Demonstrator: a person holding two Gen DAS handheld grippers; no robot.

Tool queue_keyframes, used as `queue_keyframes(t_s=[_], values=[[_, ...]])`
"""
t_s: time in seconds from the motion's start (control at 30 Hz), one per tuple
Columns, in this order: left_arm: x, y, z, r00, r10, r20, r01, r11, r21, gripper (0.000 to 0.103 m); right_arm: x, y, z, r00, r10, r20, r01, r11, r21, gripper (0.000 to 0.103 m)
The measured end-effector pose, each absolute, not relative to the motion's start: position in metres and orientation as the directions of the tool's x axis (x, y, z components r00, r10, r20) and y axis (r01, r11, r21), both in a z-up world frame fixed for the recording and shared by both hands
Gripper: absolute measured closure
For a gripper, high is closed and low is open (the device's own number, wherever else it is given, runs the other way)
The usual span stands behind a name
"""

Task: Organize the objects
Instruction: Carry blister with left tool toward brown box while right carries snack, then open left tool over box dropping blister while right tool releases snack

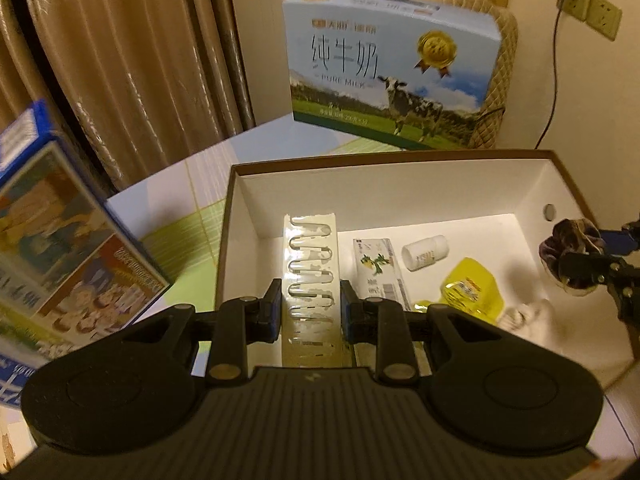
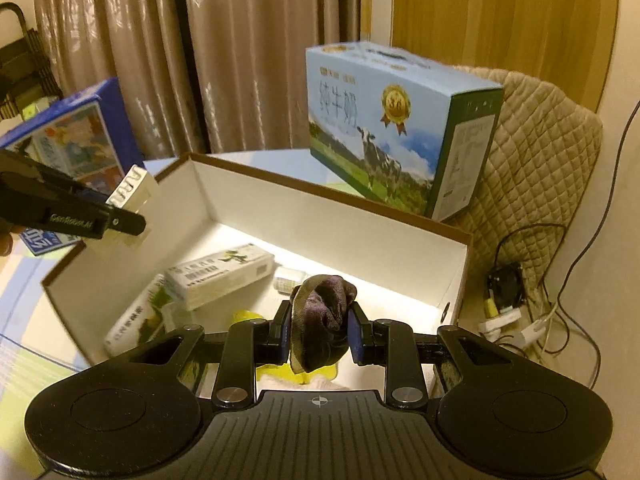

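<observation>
Warm, yellowish indoor light is tinting both views, leaving the room dim. Glare is burning out the white floor of the open box (image 2: 320, 216) along its far wall, while streaky highlights are shining off the glossy curtains (image 1: 132, 60). Soft shadows are falling beside the small bottle (image 1: 425, 252) and the yellow packet (image 1: 472, 286). Fisheye distortion is bending straight edges, and black vignetting is darkening the corners. Motion blur is smearing the milk carton (image 2: 392, 128) lettering and the box contents in the right wrist view.

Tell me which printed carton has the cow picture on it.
The pale blue milk carton standing beyond the open white box. The carton at the left has a dark blue edge and shows cartoon-like figures, no cow.
</observation>
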State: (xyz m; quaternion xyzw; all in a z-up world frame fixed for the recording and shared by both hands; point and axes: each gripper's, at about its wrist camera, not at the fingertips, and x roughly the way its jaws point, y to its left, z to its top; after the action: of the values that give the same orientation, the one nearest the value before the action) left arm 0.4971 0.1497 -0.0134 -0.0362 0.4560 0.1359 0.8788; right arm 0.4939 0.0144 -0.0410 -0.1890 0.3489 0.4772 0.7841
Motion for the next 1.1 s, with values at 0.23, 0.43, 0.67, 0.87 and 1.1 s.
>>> queue_keyframes(t_s=[0.23, 0.43, 0.67, 0.87, 1.1], values=[[0.537, 0.159, -0.045, 0.494, 0.187, -0.849, -0.272, 0.961, 0.054, 0.08, 0.514, 0.03, -0.056, 0.302, 0.585, -0.753, -0.871, 0.49, 0.032, 0.078], [0.559, 0.16, -0.071, 0.439, 0.189, -0.878, -0.261, 0.962, 0.076, 0.08, 0.527, 0.039, -0.066, 0.302, 0.562, -0.77, -0.867, 0.497, 0.023, 0.078], [0.572, 0.16, -0.09, 0.405, 0.201, -0.892, -0.246, 0.963, 0.105, 0.08, 0.535, 0.046, -0.075, 0.306, 0.542, -0.783, -0.866, 0.499, 0.007, 0.078], [0.573, 0.16, -0.097, 0.4, 0.198, -0.895, -0.247, 0.964, 0.103, 0.08, 0.539, 0.048, -0.078, 0.306, 0.535, -0.788, -0.867, 0.498, 0.002, 0.078], [0.57, 0.157, -0.089, 0.443, 0.215, -0.87, -0.233, 0.965, 0.119, 0.058, 0.545, 0.052, -0.081, 0.307, 0.53, -0.79, -0.862, 0.508, 0.006, 0.078]])
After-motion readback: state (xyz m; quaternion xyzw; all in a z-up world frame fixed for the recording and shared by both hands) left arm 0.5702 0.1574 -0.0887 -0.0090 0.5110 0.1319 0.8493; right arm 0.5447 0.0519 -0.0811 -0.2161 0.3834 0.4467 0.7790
